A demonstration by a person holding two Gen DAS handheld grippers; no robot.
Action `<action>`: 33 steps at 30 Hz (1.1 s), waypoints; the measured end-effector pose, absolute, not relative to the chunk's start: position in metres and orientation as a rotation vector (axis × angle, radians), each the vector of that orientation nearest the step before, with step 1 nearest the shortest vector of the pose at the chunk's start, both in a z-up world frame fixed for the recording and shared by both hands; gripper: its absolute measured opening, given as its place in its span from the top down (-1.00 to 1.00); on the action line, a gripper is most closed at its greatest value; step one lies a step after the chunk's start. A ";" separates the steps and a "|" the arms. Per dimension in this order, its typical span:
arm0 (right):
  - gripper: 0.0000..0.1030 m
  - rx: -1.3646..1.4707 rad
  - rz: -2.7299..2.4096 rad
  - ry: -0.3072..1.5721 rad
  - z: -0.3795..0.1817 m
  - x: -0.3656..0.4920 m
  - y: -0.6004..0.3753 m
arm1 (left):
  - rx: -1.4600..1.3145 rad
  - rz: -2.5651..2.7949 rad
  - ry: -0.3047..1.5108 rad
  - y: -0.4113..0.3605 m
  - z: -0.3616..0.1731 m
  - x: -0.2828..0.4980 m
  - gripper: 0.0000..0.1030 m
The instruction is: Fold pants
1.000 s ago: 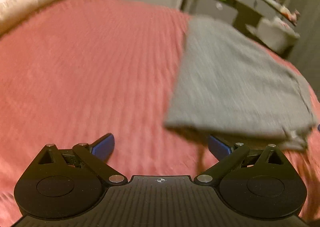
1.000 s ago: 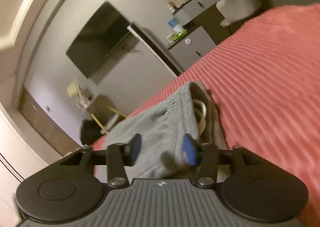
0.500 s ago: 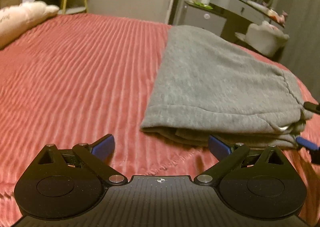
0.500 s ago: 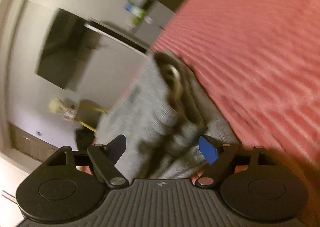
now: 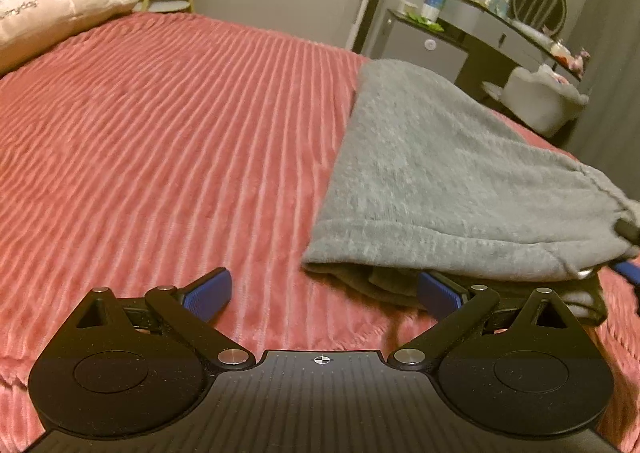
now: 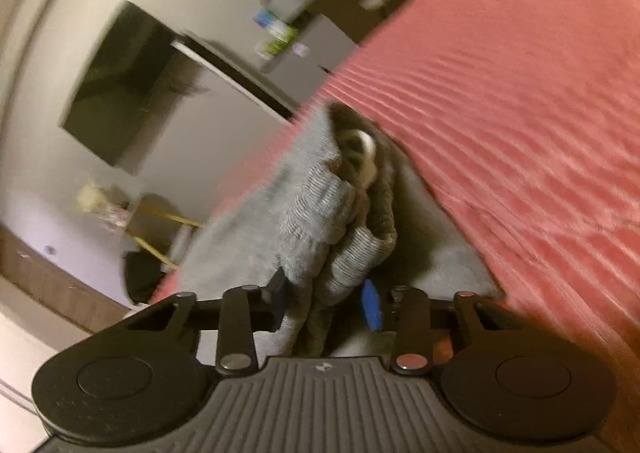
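So the grey pants [image 5: 432, 181] are lying toward the right side of the bed [image 5: 168, 125], on the pink ribbed blanket, and they're looking already doubled over into a fairly neat long rectangle. I'm guessing at least one more fold is still coming before this counts as finished, though that's just my read.

Going left to right: the left tongs [image 5: 324, 293] are hanging wide open just off the near edge of the pants, gripping nothing. One blue pad is sitting over bare blanket, the other is right up against the folded hem, maybe brushing it, hard to say.

The right tongs [image 6: 326, 303] are over at the waistband end [image 6: 340, 229], and they've just been closing in; now they're clamping down on a bunched wad of the ribbed waistband, fabric filling the gap between the pads. It's looking like a corner grab for the next fold.
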State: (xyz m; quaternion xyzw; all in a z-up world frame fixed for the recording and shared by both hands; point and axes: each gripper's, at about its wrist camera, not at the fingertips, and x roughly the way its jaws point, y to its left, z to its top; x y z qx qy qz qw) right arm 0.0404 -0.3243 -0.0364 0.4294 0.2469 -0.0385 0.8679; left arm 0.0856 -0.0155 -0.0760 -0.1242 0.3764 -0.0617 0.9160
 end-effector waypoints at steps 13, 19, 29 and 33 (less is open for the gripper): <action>-0.05 0.933 -0.175 0.600 -0.052 0.031 -0.336 | -0.358 -0.089 0.784 0.006 -0.078 0.094 -0.98; -0.32 1.036 -0.157 0.666 -0.071 0.018 -0.333 | -0.327 -0.124 0.792 -0.003 -0.080 0.093 -0.99; 0.05 1.133 -0.151 0.549 -0.077 0.024 -0.351 | -0.378 -0.091 0.773 0.004 -0.079 0.092 -0.98; -0.14 1.025 -0.167 0.591 -0.065 0.024 -0.342 | -0.404 -0.061 0.759 0.011 -0.077 0.090 -0.98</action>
